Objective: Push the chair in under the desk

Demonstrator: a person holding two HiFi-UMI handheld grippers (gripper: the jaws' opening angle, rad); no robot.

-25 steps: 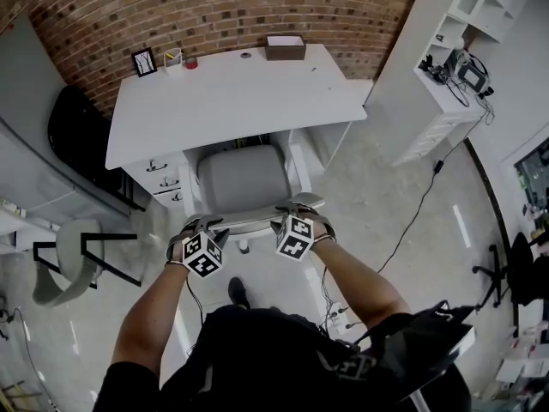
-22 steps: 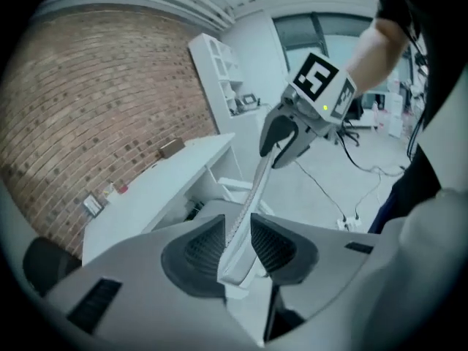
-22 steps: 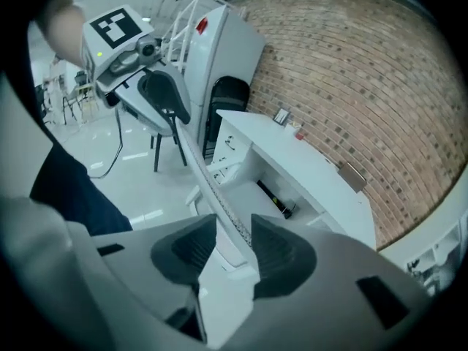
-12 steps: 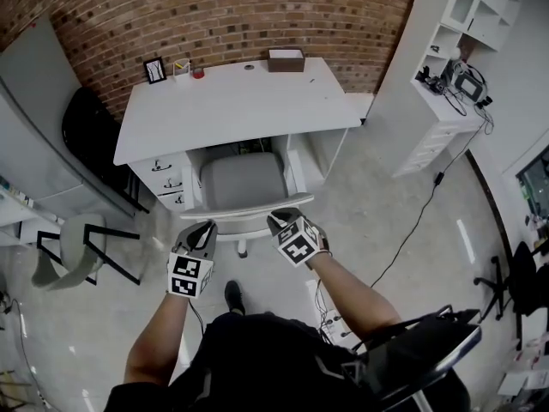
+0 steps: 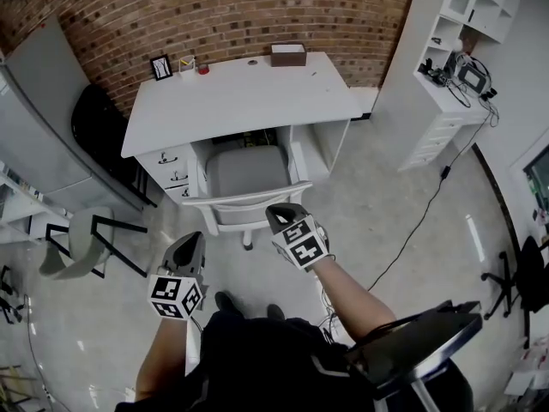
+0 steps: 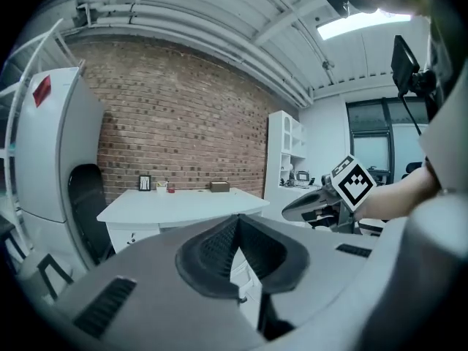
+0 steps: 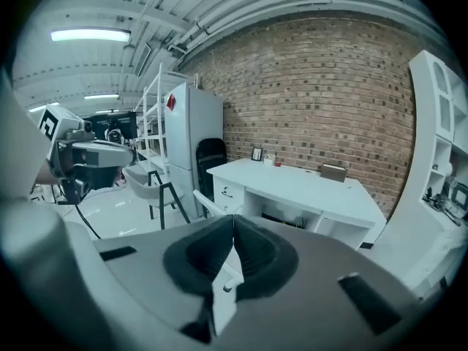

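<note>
The chair, with a grey seat [image 5: 244, 177] and a white backrest [image 5: 247, 202], stands in the kneehole of the white desk [image 5: 240, 93], its seat partly under the top. My left gripper [image 5: 191, 240] hangs well back from the backrest, low and to the left. My right gripper [image 5: 276, 214] is just off the backrest's right end and does not touch it. Both have just been closing with nothing between the jaws. In the left gripper view the left gripper [image 6: 235, 221] is shut and empty. The right gripper [image 7: 232, 229] is the same in its own view.
On the desk's far edge stand a brown box [image 5: 288, 54] and a picture frame [image 5: 160, 66]. A grey side chair on a black frame [image 5: 73, 249] stands at the left by a grey cabinet [image 5: 43, 118]. White shelves [image 5: 455, 58] are at the right, and a black cable [image 5: 420, 221] crosses the floor.
Both grippers have come off the chair's backrest and drawn back toward the person, the left one further. Their jaws have gone from open to shut. The chair has stayed put.
</note>
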